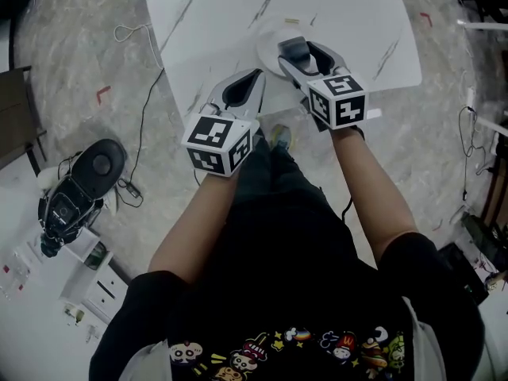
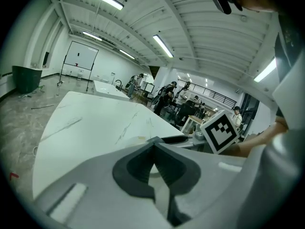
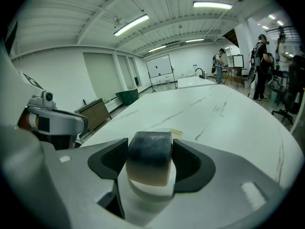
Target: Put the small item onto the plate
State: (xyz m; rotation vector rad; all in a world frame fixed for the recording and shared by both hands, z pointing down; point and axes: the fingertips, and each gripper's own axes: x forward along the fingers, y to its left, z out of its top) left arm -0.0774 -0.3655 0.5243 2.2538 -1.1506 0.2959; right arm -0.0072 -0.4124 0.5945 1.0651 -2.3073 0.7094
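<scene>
Right gripper: pads clamped on the flanks of the small dark-topped, tan-based block. The white plate lies directly beneath the fingertips, with the marbled table beyond. Left gripper: jaws together on nothing, just beside. Advised: lower until the block's base seats flat on the plate, part the pads evenly, and lift straight off without dragging.
</scene>
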